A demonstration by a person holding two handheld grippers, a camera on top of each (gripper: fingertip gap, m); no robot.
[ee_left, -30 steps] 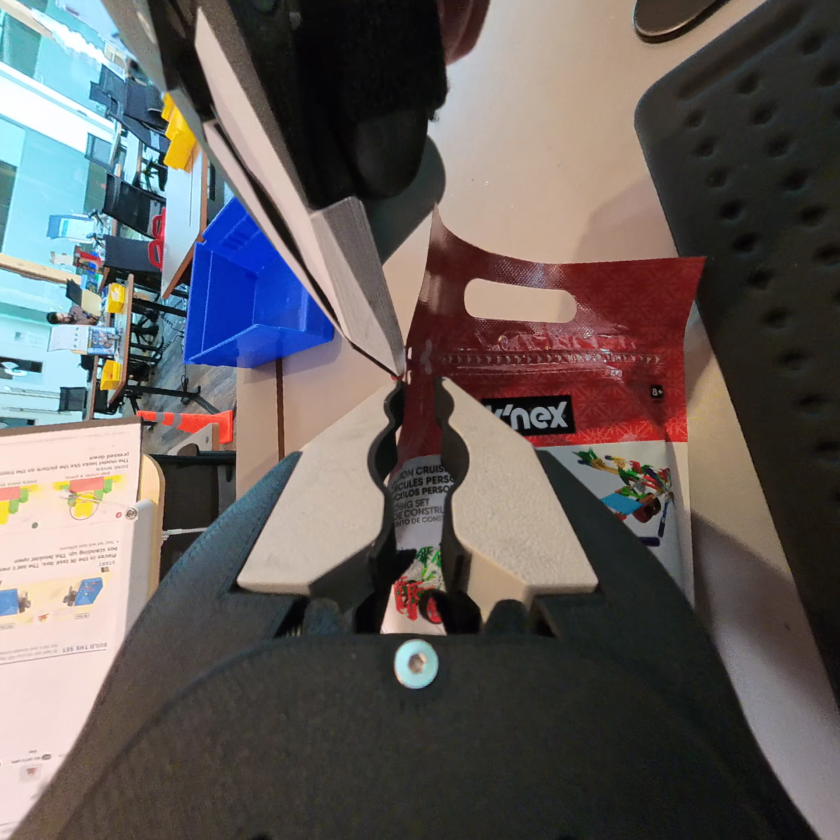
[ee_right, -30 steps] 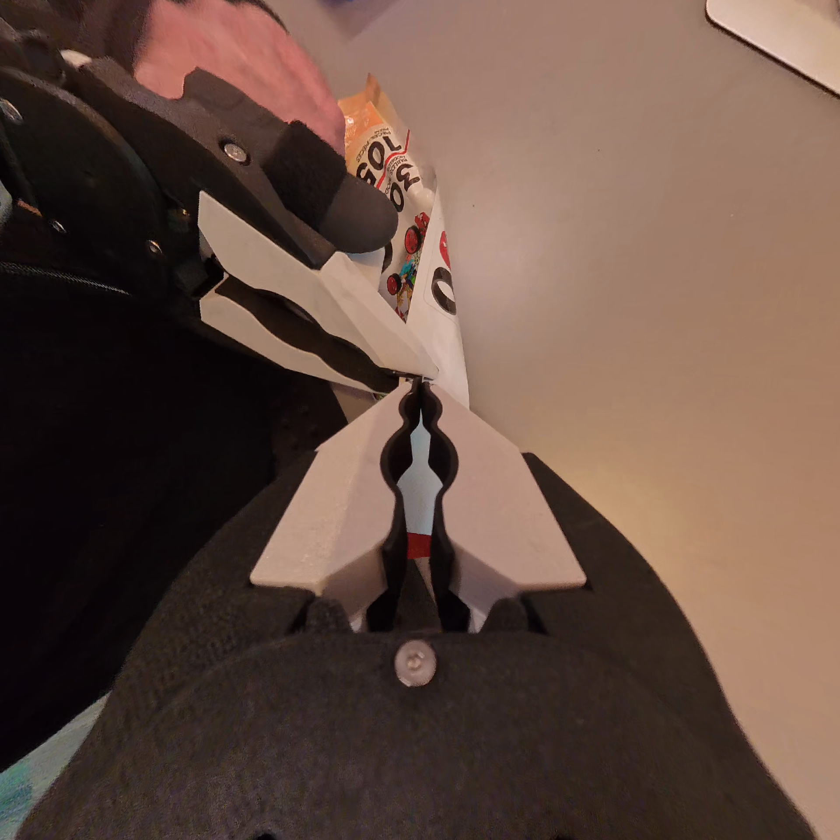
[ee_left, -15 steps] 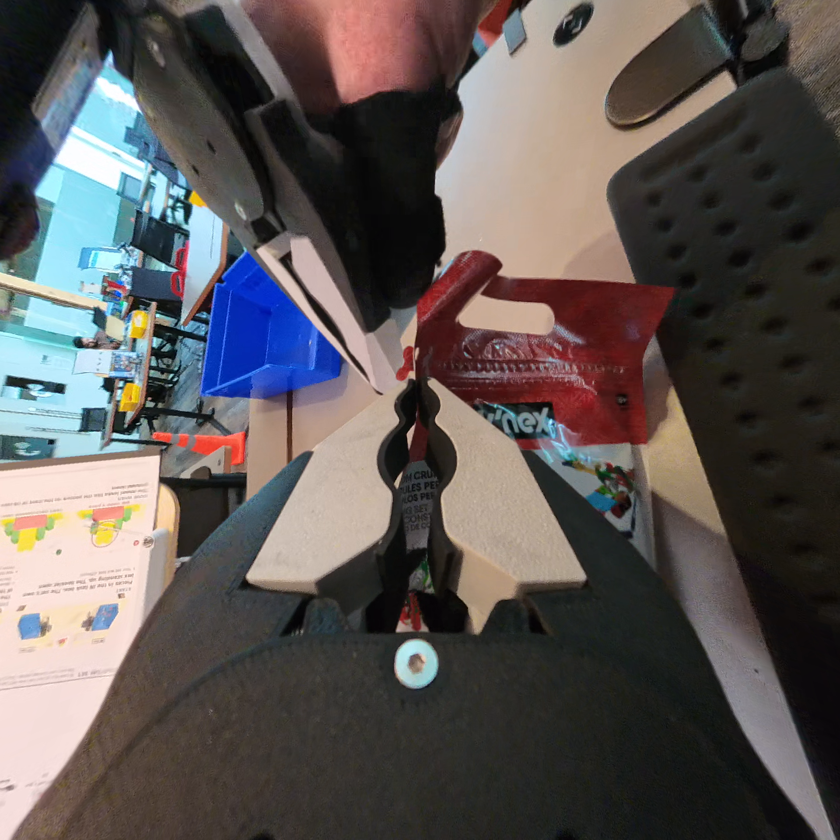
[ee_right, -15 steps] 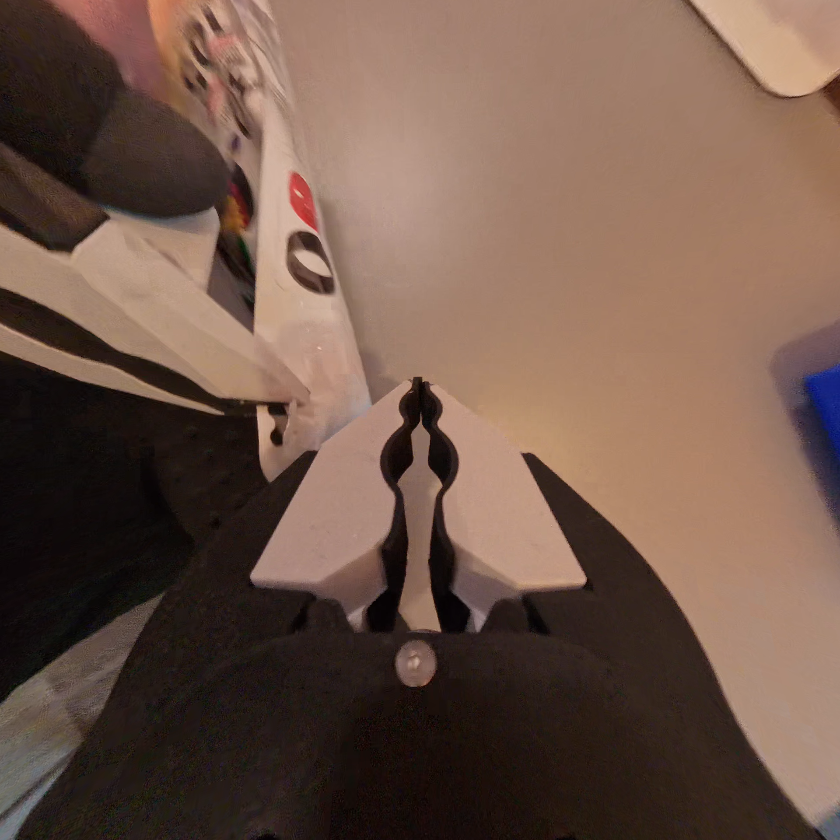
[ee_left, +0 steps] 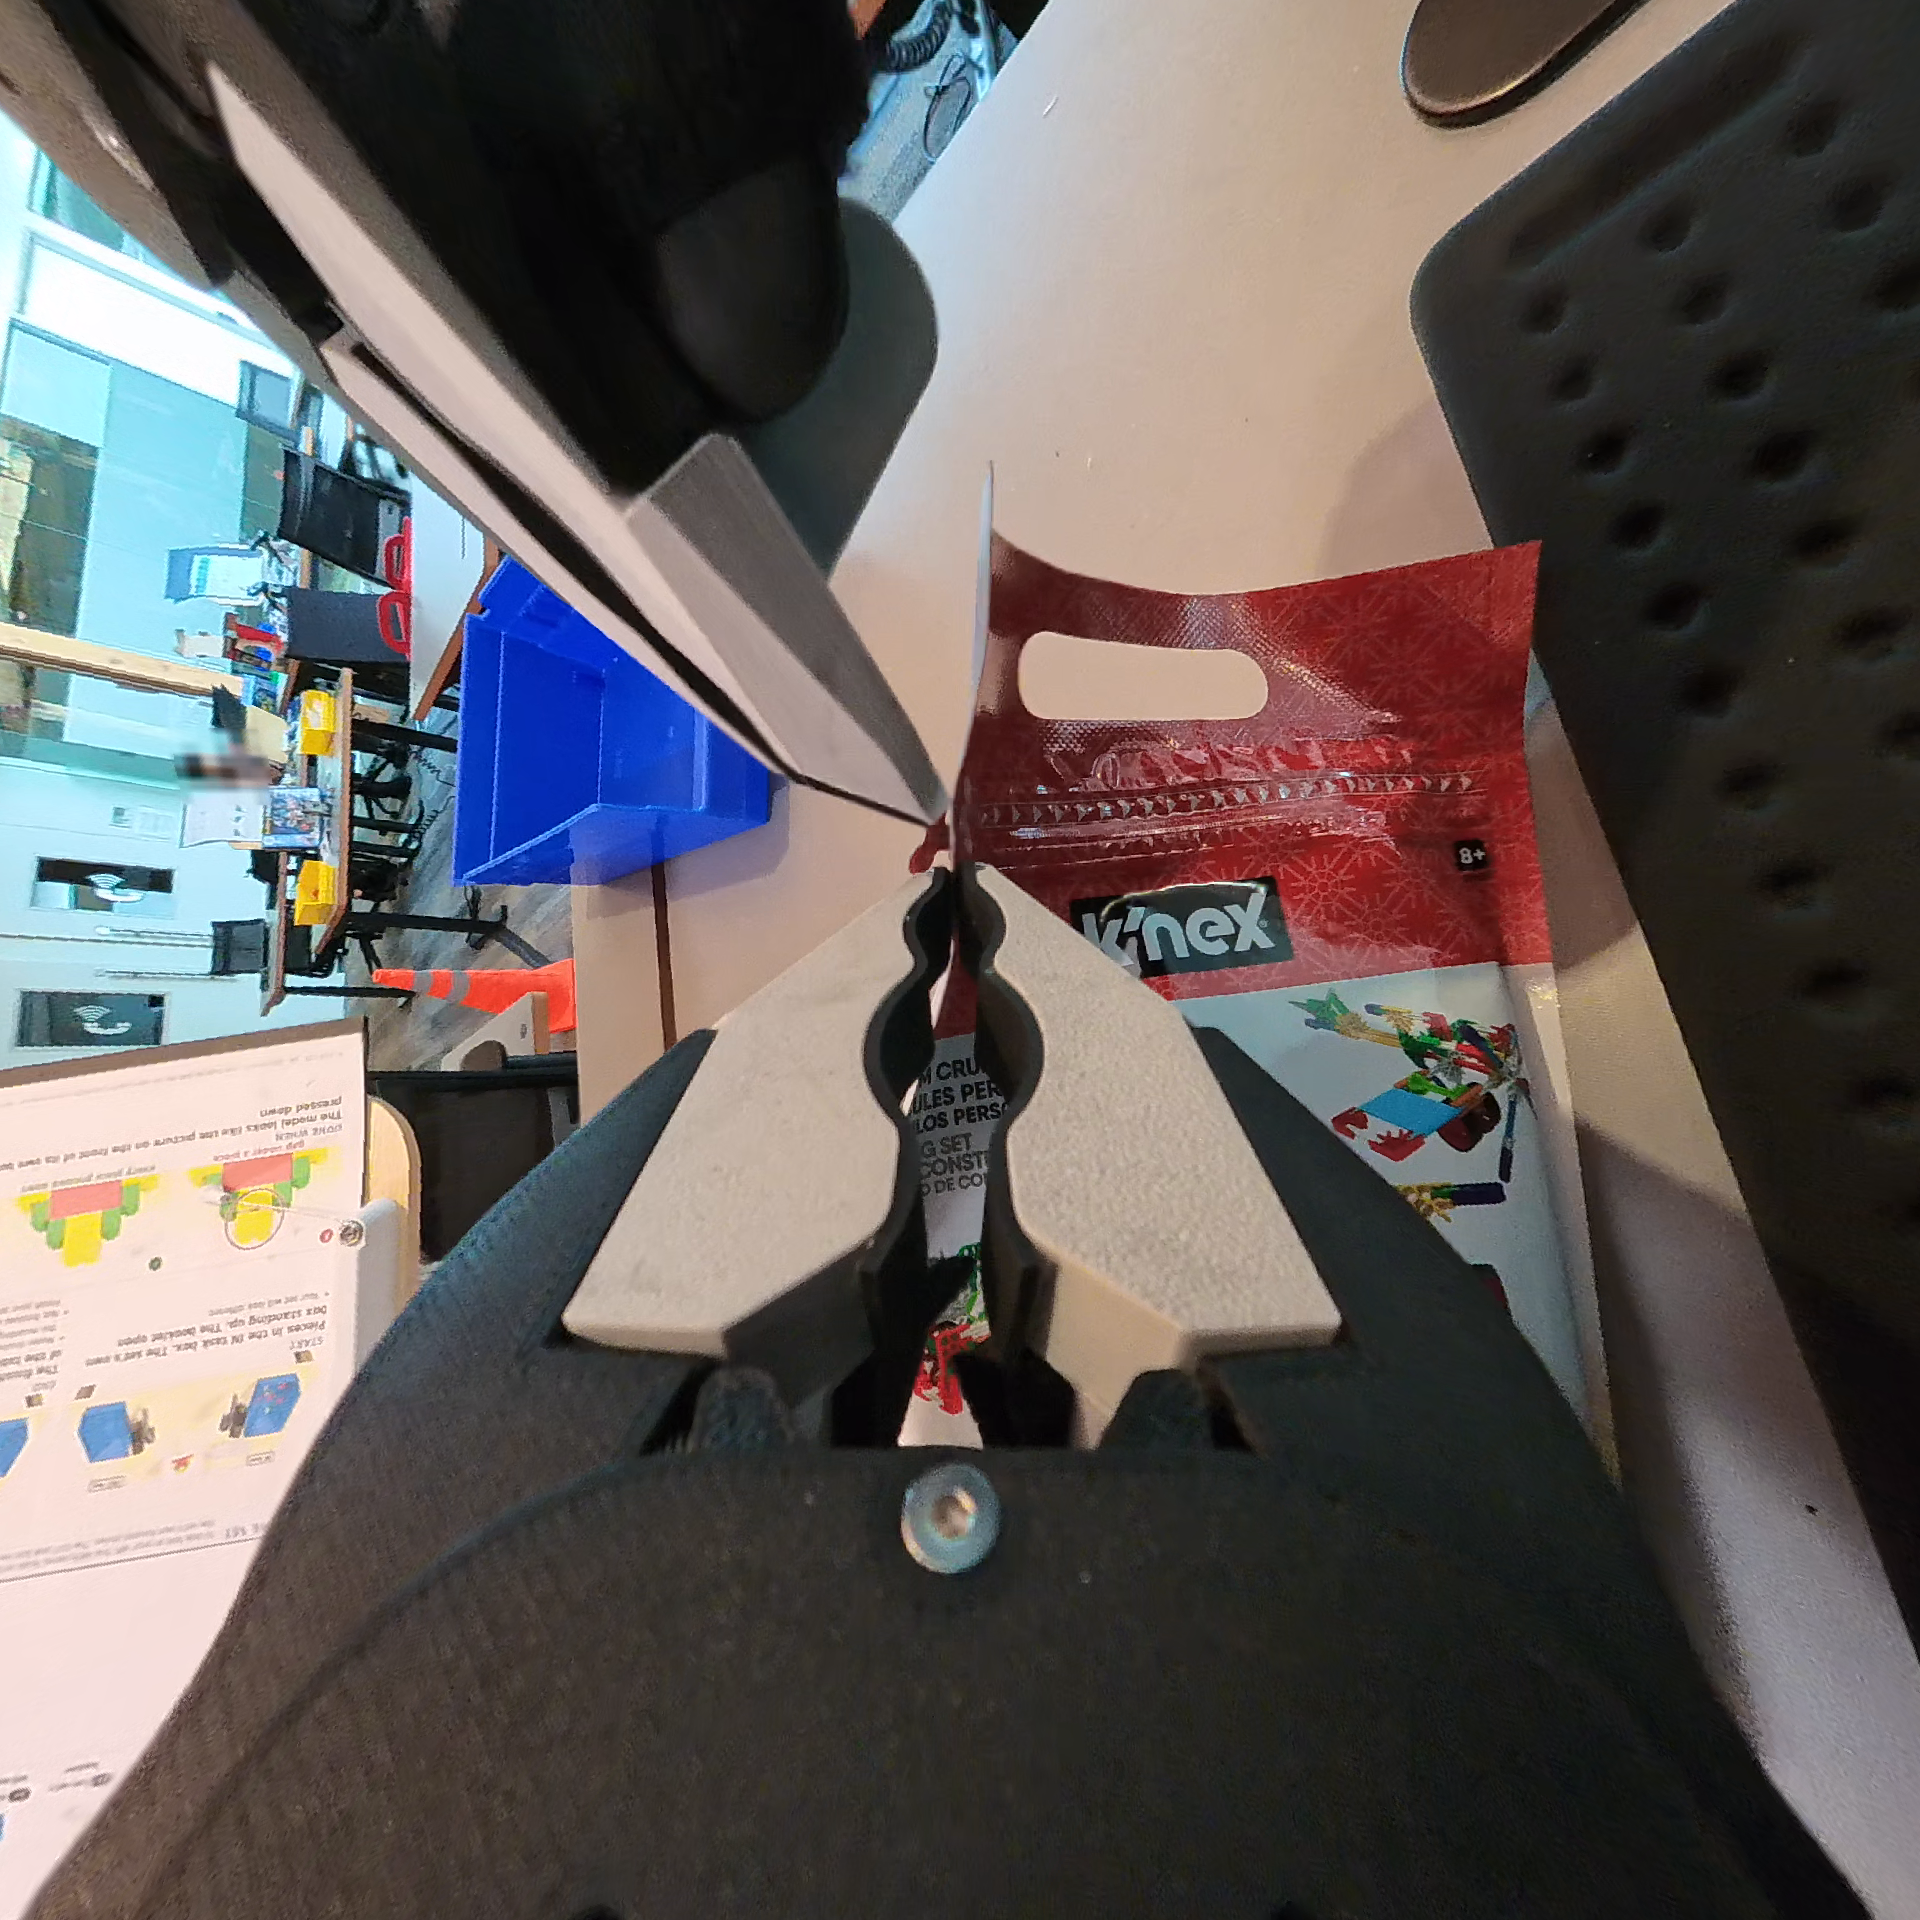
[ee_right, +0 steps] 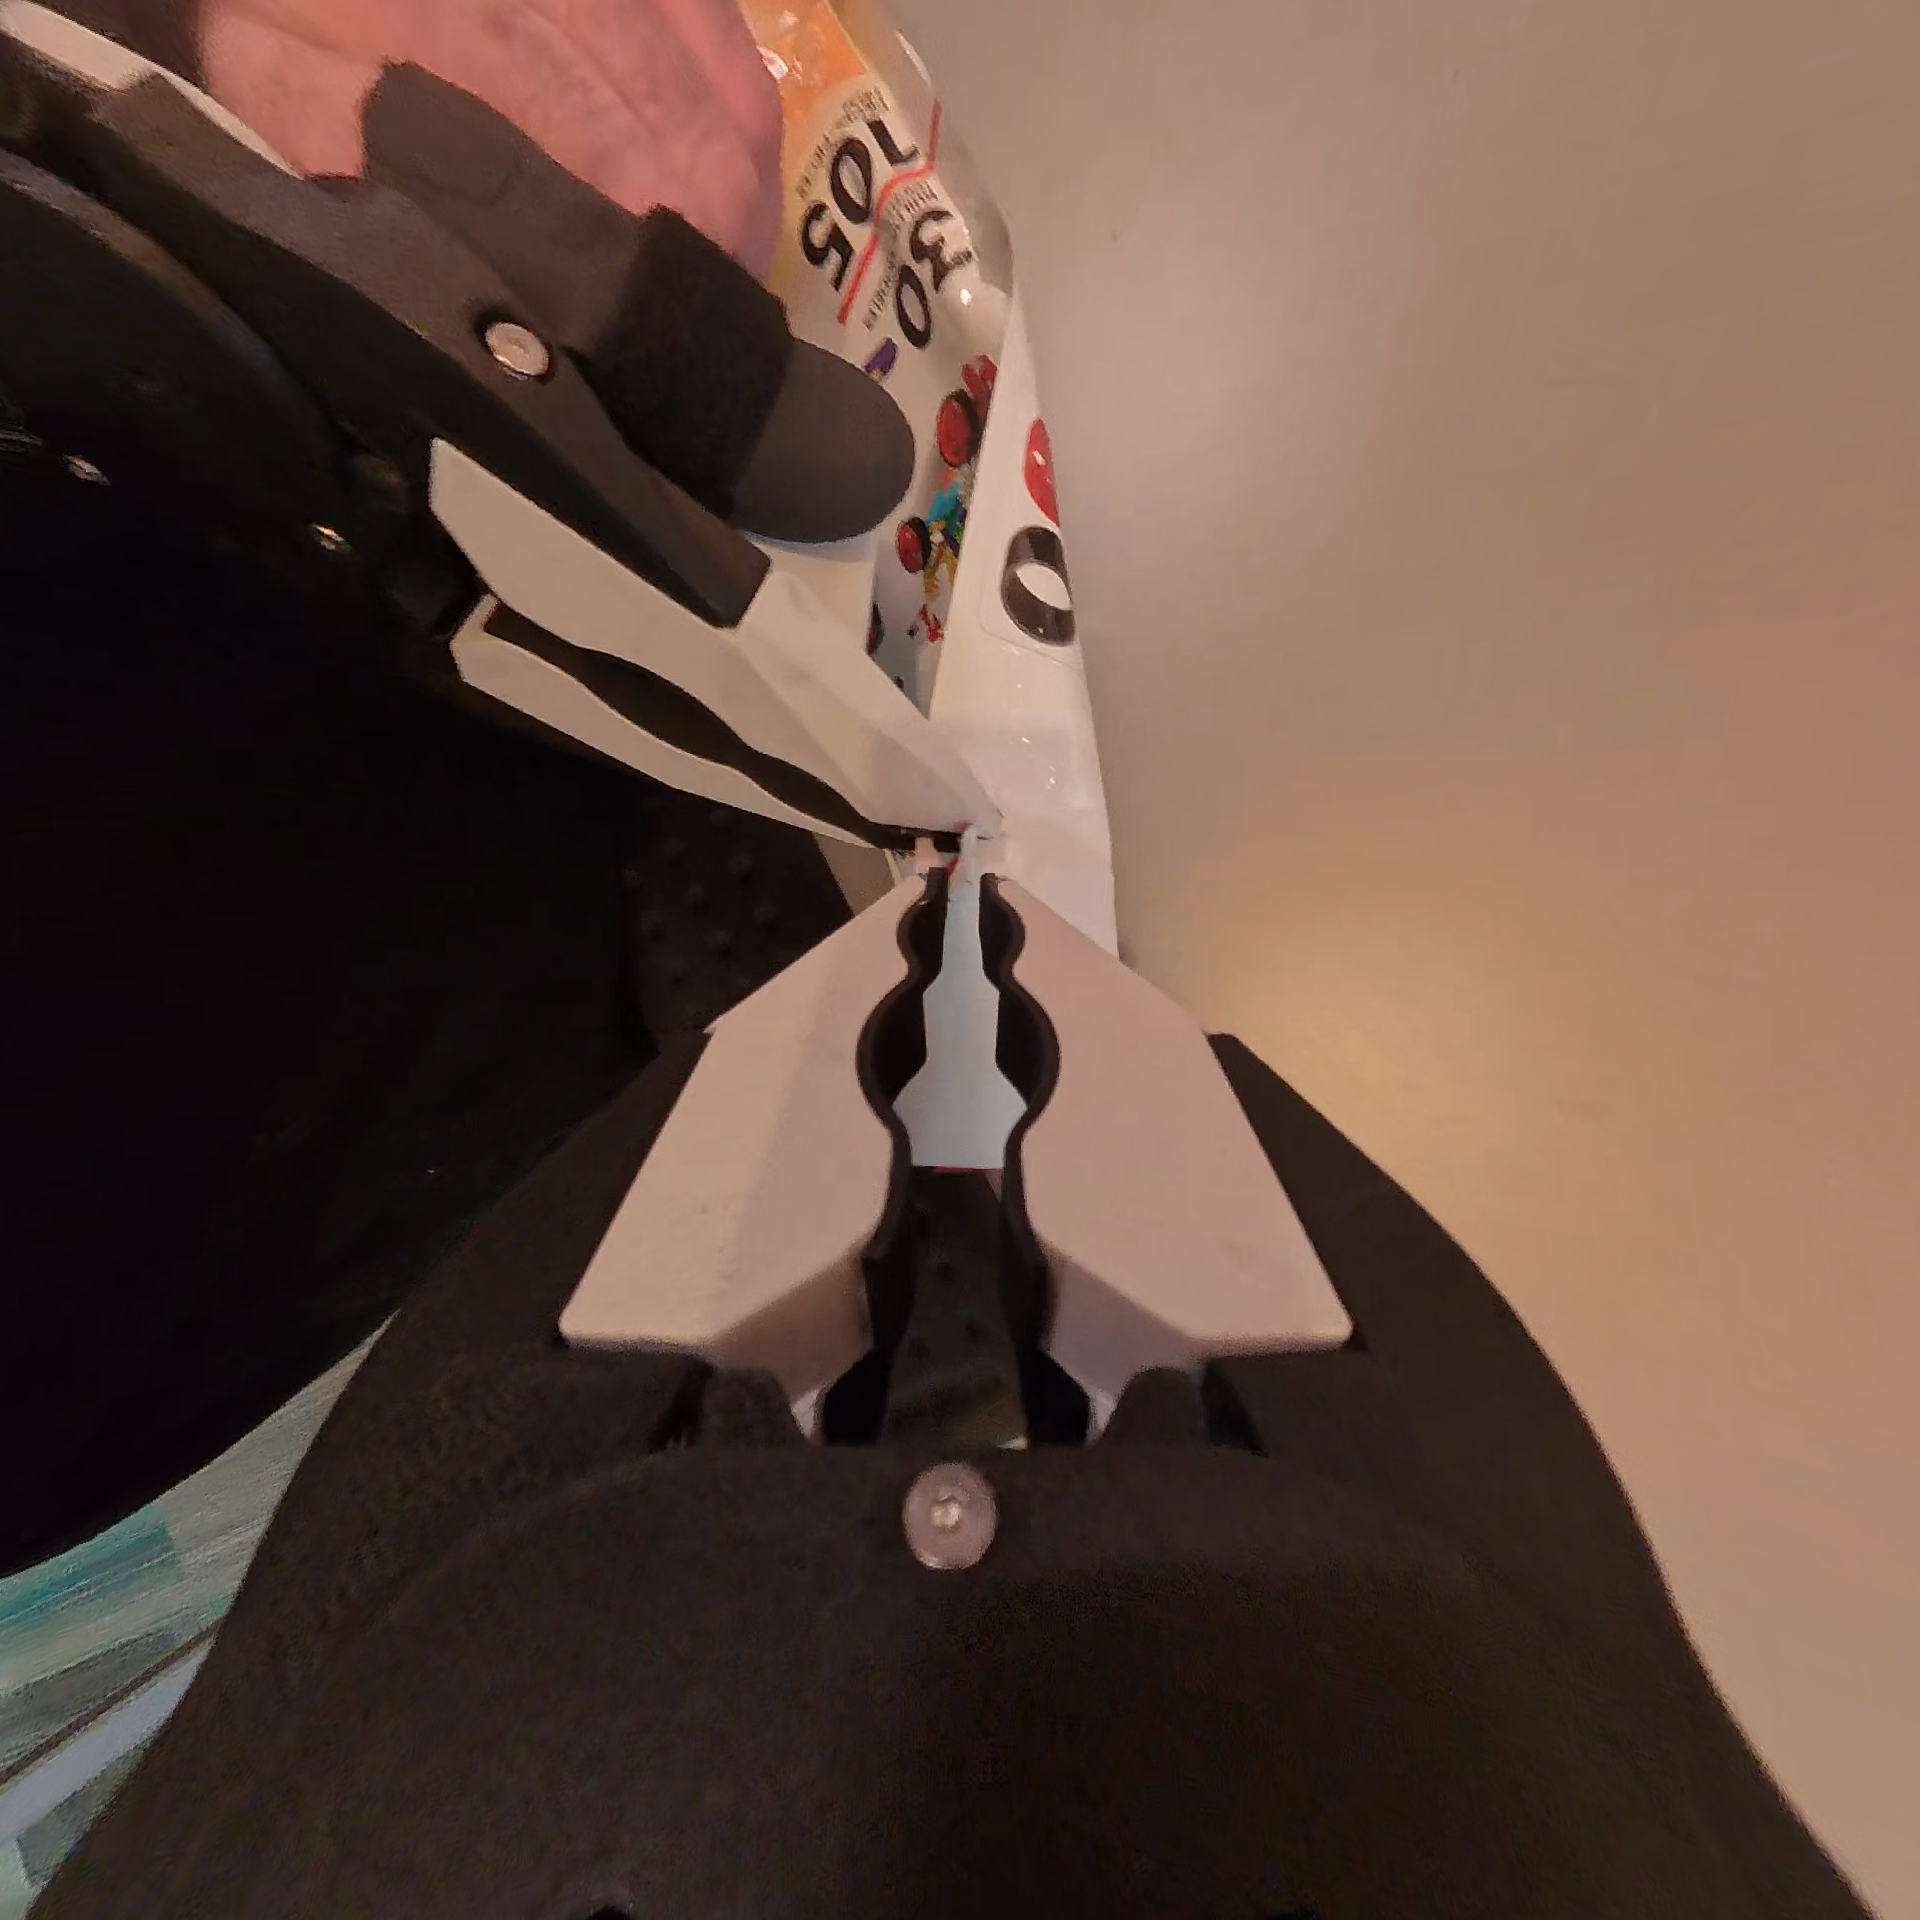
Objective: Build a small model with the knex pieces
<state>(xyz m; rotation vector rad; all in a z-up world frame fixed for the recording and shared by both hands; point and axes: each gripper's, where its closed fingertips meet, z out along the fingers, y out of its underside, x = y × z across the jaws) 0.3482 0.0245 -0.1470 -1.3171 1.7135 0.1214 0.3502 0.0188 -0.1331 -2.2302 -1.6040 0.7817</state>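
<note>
While both grippers pinch the bag (ee_left: 1247, 790) at its red top edge, left gripper (ee_left: 958, 878) below, right gripper (ee_right: 961, 878) just above, jaws pressed together, the thin film (light, slippery, probably crinkly) wants seam-edge holds.

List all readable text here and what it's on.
Not quoting writing; its carriers only.
Red-topped toy bag: logo on black patch, small badge, print partly behind left gripper.
Back of toy bag, right wrist view: large black figures.
Instruction sheet: small upside-down lines.
</note>
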